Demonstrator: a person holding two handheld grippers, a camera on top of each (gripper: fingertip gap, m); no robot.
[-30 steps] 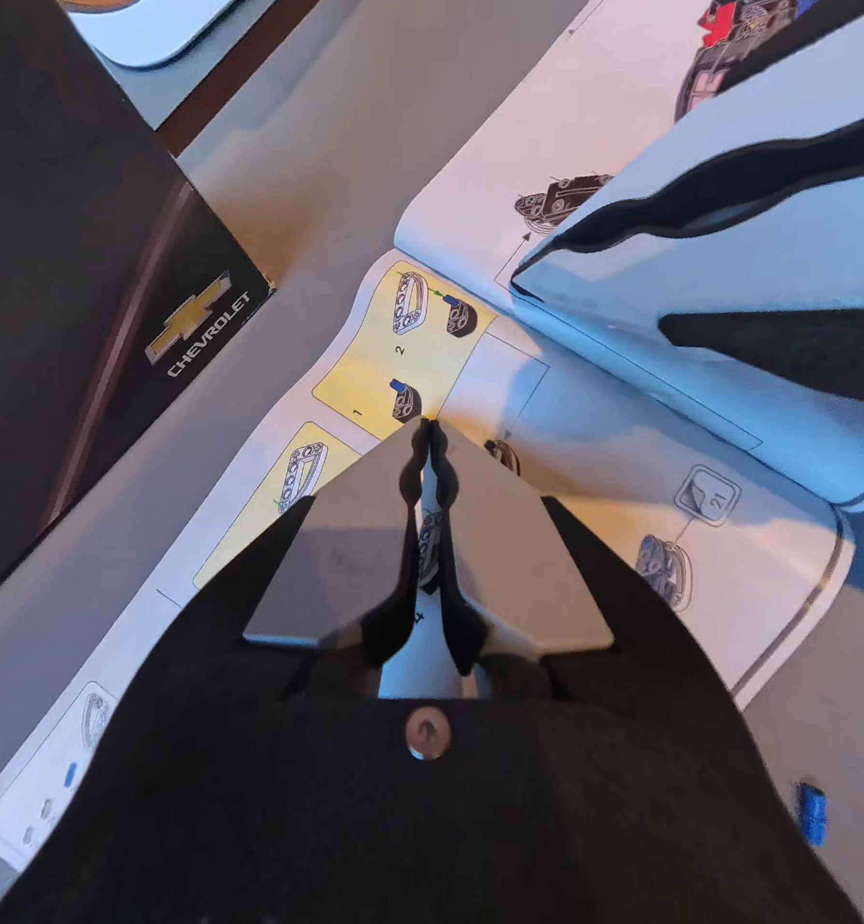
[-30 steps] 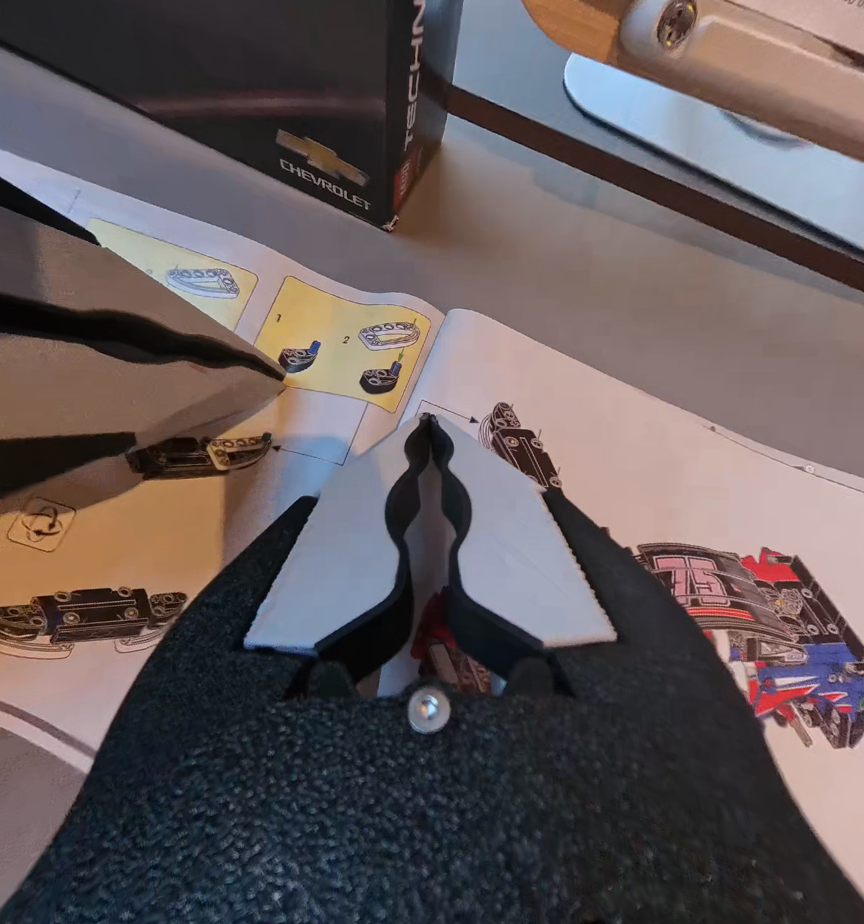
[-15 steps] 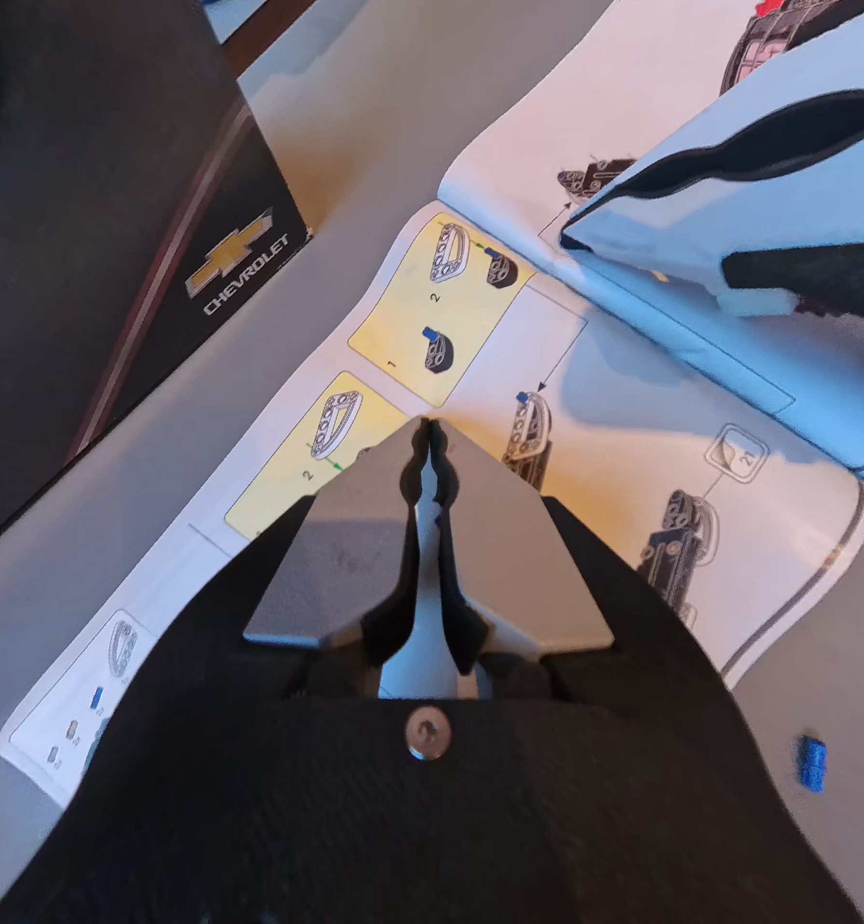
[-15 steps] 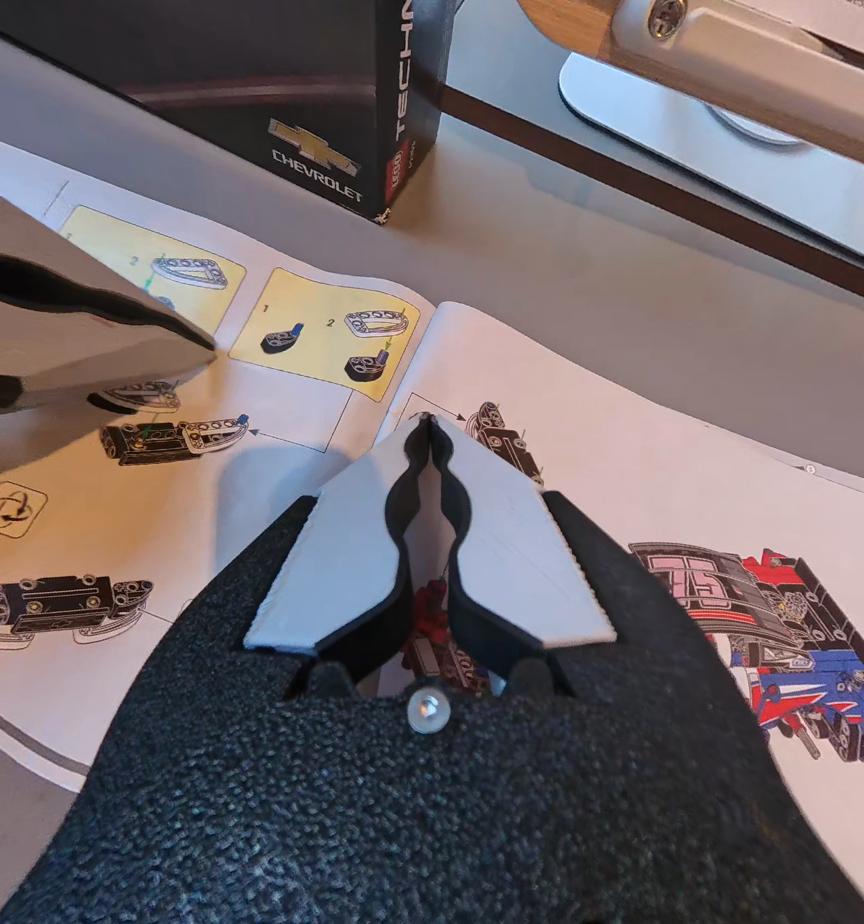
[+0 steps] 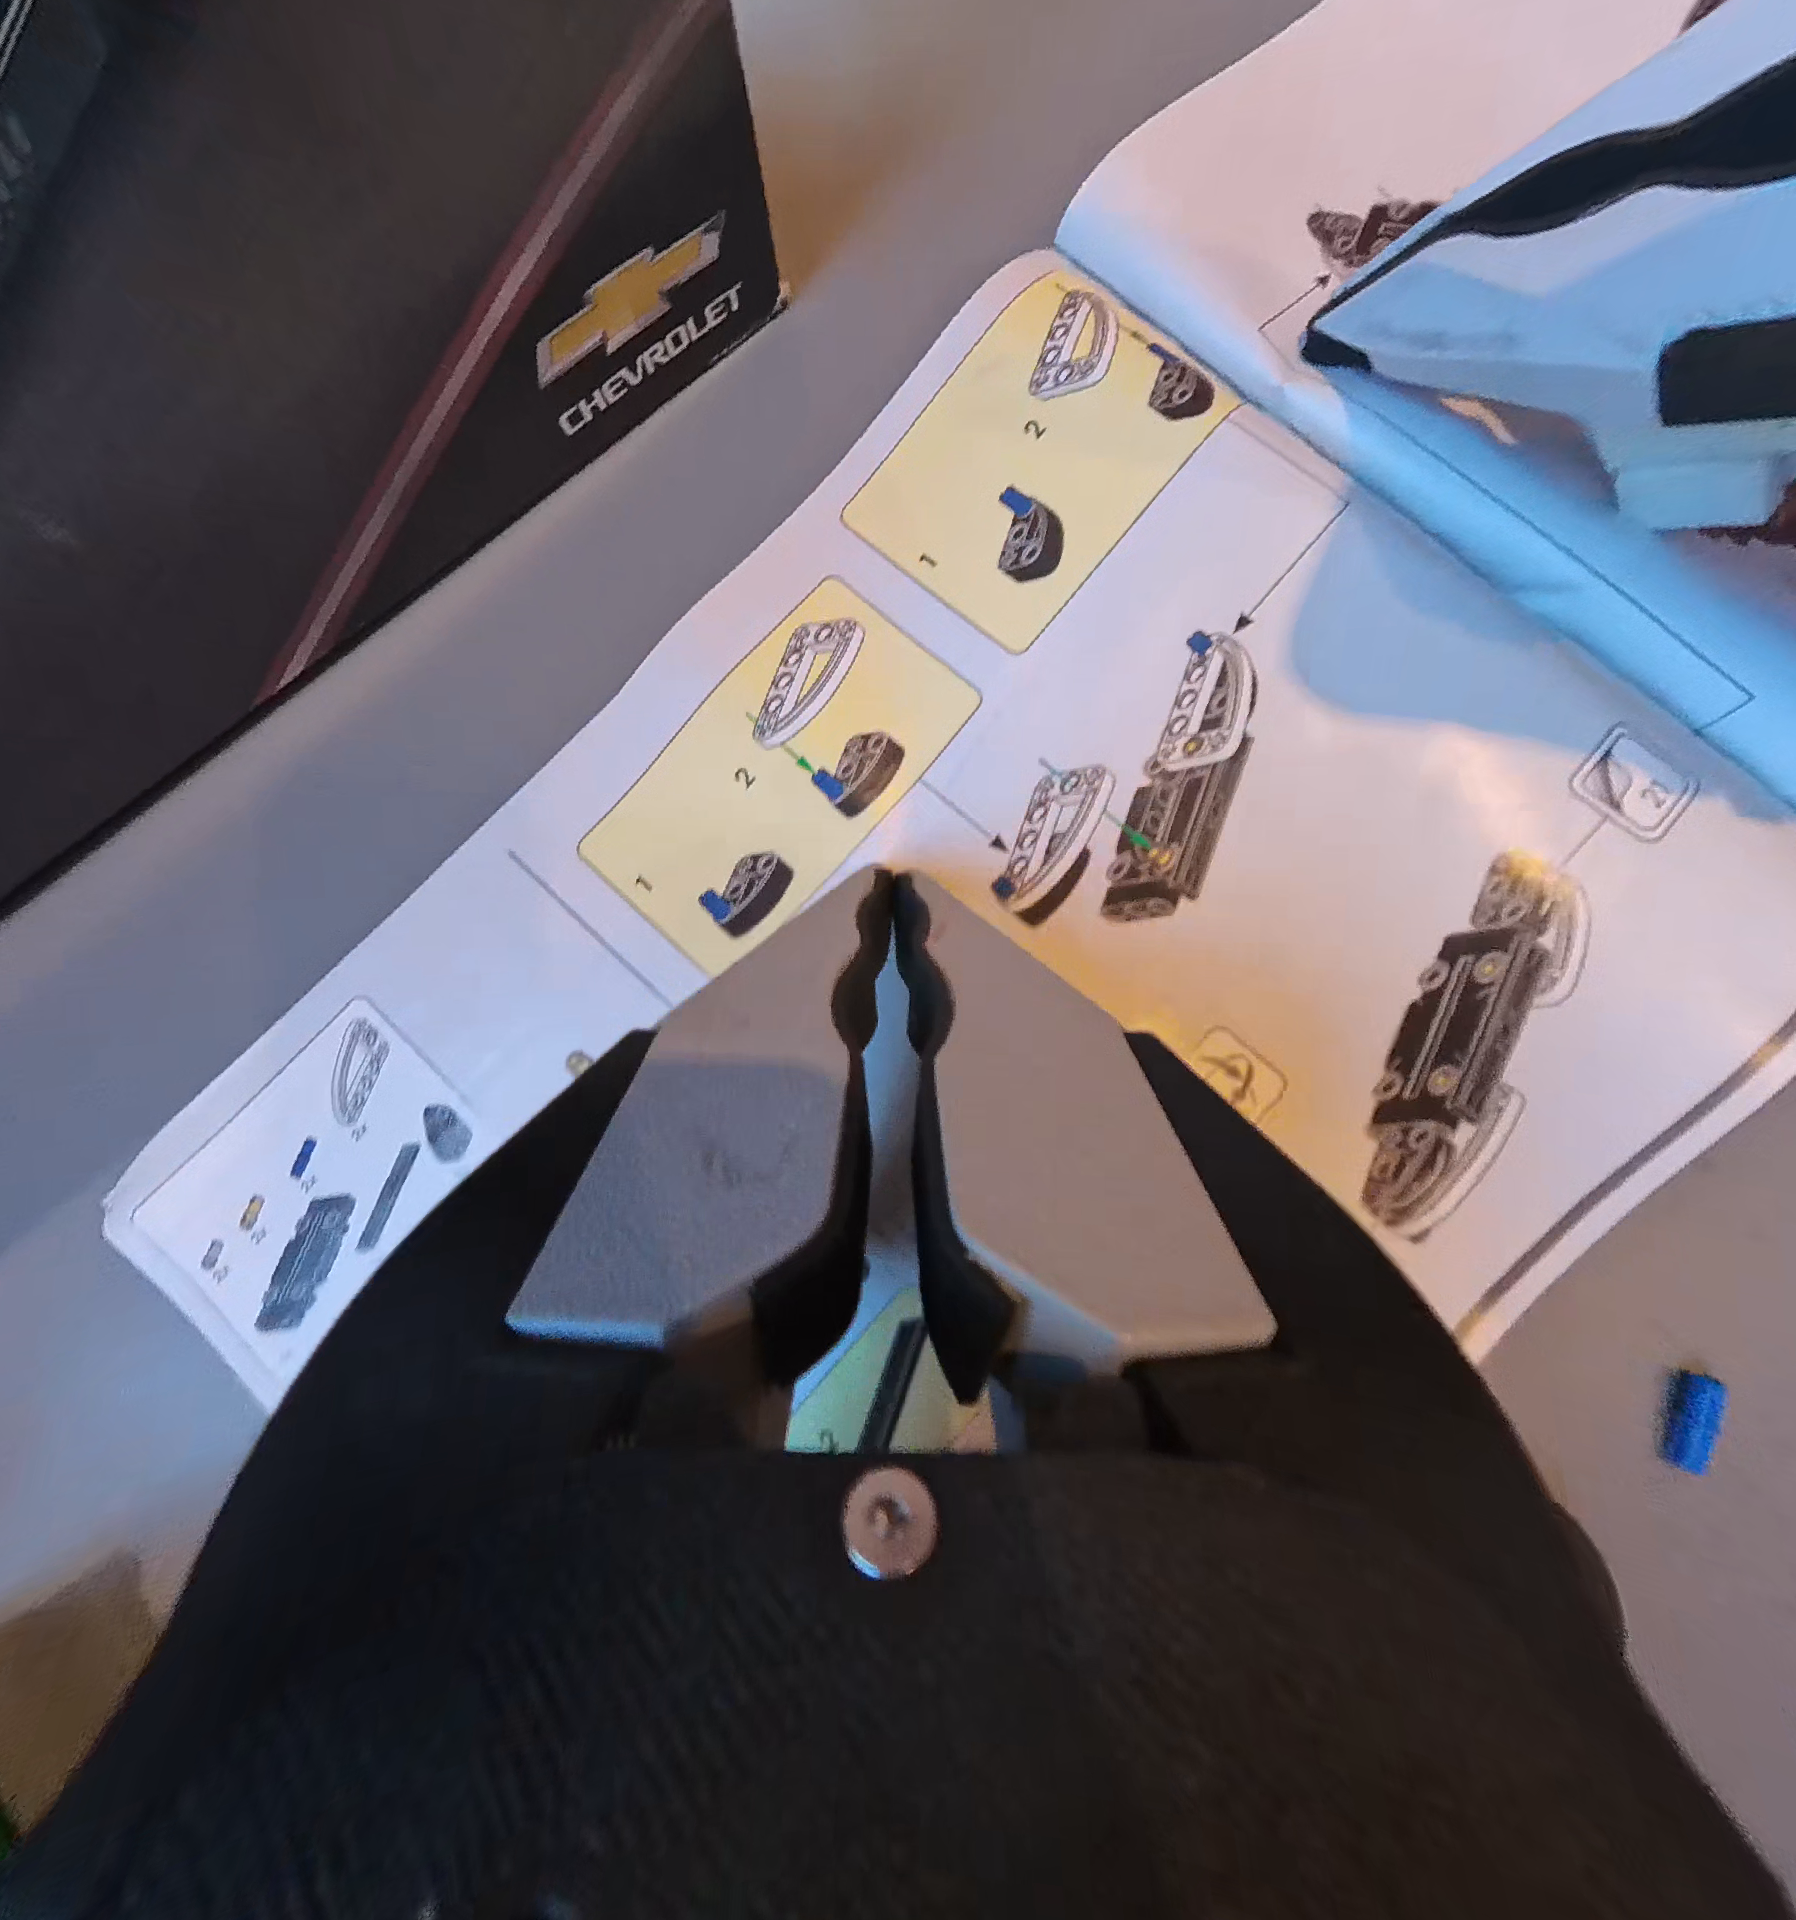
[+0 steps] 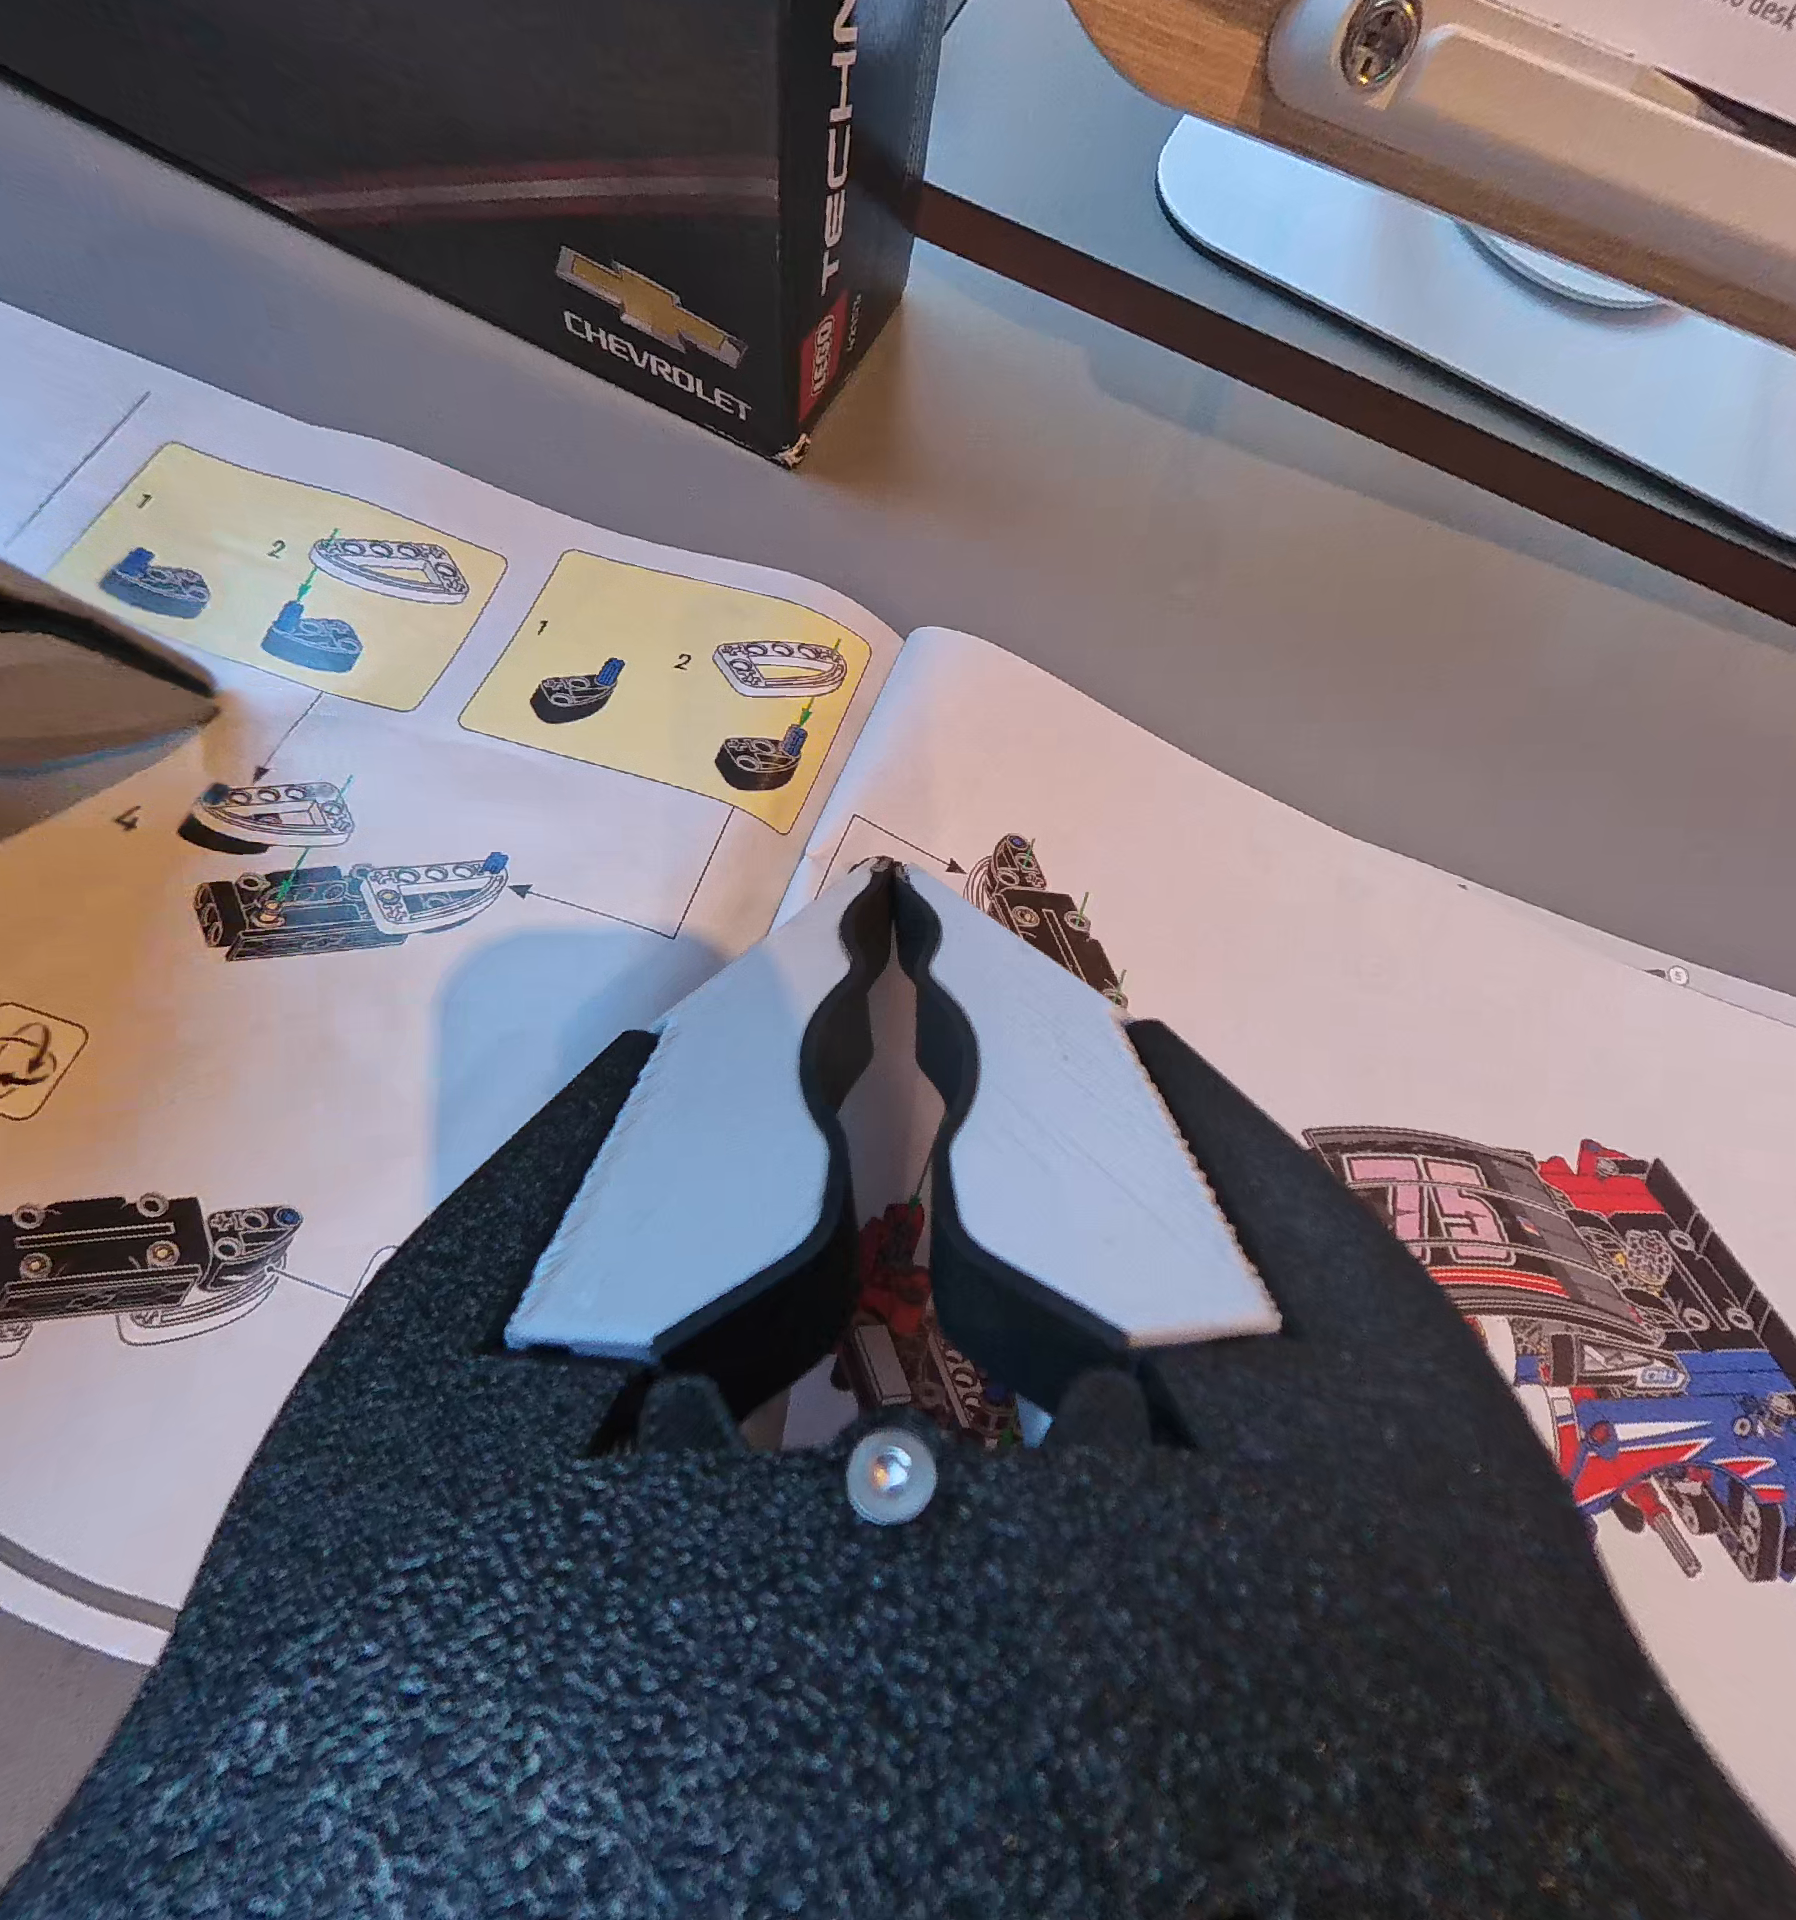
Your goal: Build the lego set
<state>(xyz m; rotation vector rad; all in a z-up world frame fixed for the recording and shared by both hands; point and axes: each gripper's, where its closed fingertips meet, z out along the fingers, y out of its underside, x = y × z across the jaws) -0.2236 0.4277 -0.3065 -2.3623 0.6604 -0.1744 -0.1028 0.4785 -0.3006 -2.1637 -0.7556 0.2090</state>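
An open instruction booklet [image 5: 1341, 914] lies flat on the grey table; it also shows in the right wrist view [image 6: 1289, 997]. My left gripper [image 5: 892, 883] is shut and empty, its tips over the booklet's left page. My right gripper [image 6: 892, 871] is shut and empty, its tips at the booklet's centre fold. The right gripper also shows at the upper right of the left wrist view [image 5: 1320, 348]. The left gripper shows at the left edge of the right wrist view [image 6: 198, 691]. A small blue lego pin [image 5: 1692, 1419] lies on the table right of the booklet.
The black lego set box [image 5: 302, 343] stands at the back left, next to the booklet; it also shows in the right wrist view [image 6: 520, 187]. A silver monitor-stand base [image 6: 1548, 343] and a wooden arm [image 6: 1496, 104] sit at the back right. One gripper's finger ends stand about 15 cm off the other's. The small blue lego pin [image 5: 1692, 1419] sits 15 cm or so from the ends of my left fingers.
My left gripper has drawn back towards me and to the left over the left page, uncovering more of it. My right gripper has pulled back slightly. Both stay shut.
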